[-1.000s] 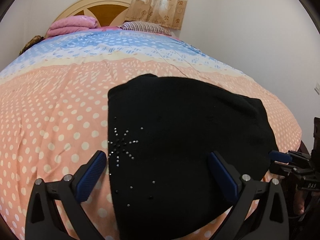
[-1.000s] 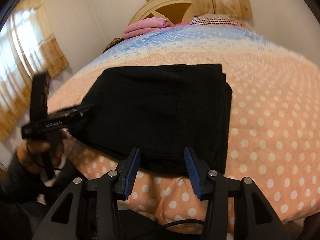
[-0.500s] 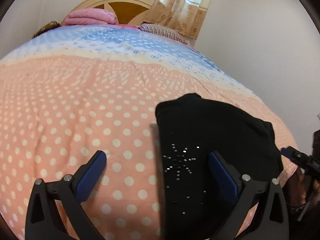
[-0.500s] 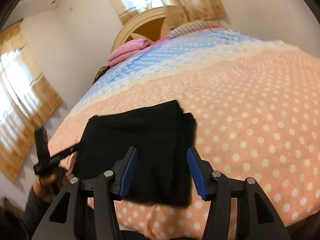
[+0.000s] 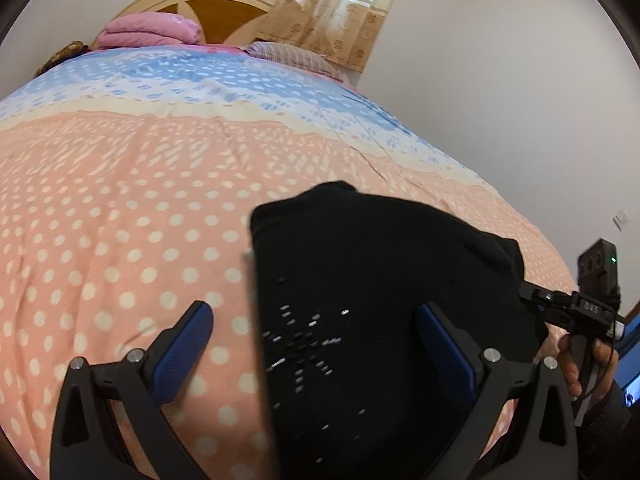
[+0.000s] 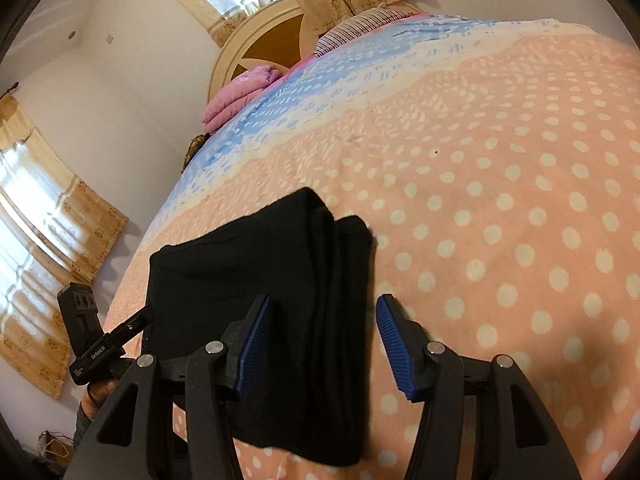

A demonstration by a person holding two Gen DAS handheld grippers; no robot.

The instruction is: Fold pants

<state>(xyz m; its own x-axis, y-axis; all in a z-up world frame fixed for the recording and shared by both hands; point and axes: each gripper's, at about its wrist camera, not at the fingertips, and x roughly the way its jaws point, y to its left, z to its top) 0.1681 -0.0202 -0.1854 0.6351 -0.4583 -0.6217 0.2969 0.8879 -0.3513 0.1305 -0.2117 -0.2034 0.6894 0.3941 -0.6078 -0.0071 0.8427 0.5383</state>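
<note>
Black folded pants [image 5: 380, 300] now lie more central; both grippers' fingers [image 5: 188, 344] [image 6: 394, 344] stay wide apart.

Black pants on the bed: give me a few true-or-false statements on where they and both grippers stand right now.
1. The black pants lie folded into a compact stack on the polka-dot bedspread. True.
2. The left gripper is clamped on the pants. False: its fingers are spread wide and nothing is pinched between them.
3. The right gripper is open, with the stacked edge of the pants showing between its fingers. True.
4. The pants hang in the air above the bed. False: they rest on the bedspread.
5. A folded pink blanket sits by the headboard. True.
</note>
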